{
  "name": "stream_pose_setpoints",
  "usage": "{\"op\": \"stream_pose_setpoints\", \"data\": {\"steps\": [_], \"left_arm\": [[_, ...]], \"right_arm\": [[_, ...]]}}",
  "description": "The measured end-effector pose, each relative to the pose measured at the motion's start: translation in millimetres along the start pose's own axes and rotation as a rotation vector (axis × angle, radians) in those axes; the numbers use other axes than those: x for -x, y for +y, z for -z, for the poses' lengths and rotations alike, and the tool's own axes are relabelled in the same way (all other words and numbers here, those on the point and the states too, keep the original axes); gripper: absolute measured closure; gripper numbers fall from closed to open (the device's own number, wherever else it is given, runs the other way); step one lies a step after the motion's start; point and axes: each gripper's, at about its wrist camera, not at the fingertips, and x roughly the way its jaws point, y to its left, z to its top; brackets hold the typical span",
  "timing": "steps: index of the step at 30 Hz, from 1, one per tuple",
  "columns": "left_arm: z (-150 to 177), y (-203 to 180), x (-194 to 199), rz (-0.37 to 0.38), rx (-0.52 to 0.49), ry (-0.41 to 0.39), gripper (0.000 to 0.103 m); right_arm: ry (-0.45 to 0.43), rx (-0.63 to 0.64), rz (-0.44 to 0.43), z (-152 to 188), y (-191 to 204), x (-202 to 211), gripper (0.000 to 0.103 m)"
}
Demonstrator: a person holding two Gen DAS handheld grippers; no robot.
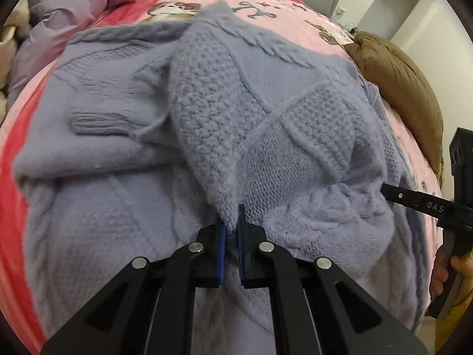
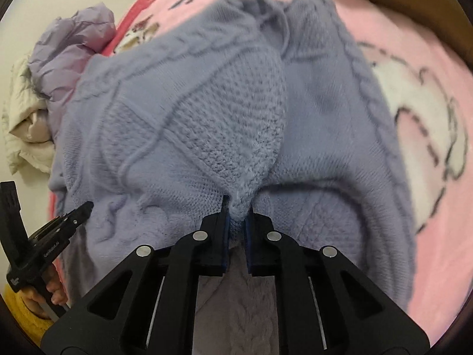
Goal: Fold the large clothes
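Evidently the sweater [image 1: 224, 136] runs lengthwise away, each hand-held gripper [image 1: 232, 222] pinching it.

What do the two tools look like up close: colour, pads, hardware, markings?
Both match: the left tool and right tool are matte black linkage arms with round silver pivot pins and blue finger pads. Seen side-on, the right one carries white "DAS" lettering; the left has small, blurred white print. A yellow sleeve shows at the left hand.
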Motion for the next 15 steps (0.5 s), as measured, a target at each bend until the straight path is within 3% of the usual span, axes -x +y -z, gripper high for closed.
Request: {"op": "stream_pose_setpoints", "data": {"steps": [3,4,6,7,9,10,13,15], "left_arm": [[-0.5,1.7,-1.3,0.014,-0.007,-0.038,0.091],[-0.4,3.7,3.5,0.027,-0.001,-0.052,0.088],[-0.2,9.2,17.3,0.04,0.014,-0.074,0.067],[-1.3,11.8,29.4,0.039,0.006,-0.09,0.062],[-6.7,14.7,48.8,0.023,-0.033,-0.115,0.059],[-13.2,16.4,60.9,0.006,-0.07,-0.131,0.059],[-50.1,17.7,82.2,-0.044,-0.179,-0.196,0.049],[-75.5,21.0,84.1,-0.038,-0.222,-0.24,0.038]], "right_arm": [[-0.017,-0.001,0.002,0.2,-0.8,-3.1,0.084],[-0.024,-0.007,-0.003,0.6,-1.5,-0.6,0.077],[-0.054,-0.018,-0.029,0.4,-4.6,12.9,0.062],[-0.074,-0.011,-0.025,0.0,-5.5,22.0,0.051],[-0.124,0.015,0.003,-3.6,-4.6,45.2,0.045],[-0.14,0.022,0.007,-6.2,-4.8,52.8,0.037],[-0.186,0.078,-0.018,-31.3,-3.5,72.9,0.036],[-0.21,0.144,-0.029,-58.6,-0.8,73.8,0.036]]}}
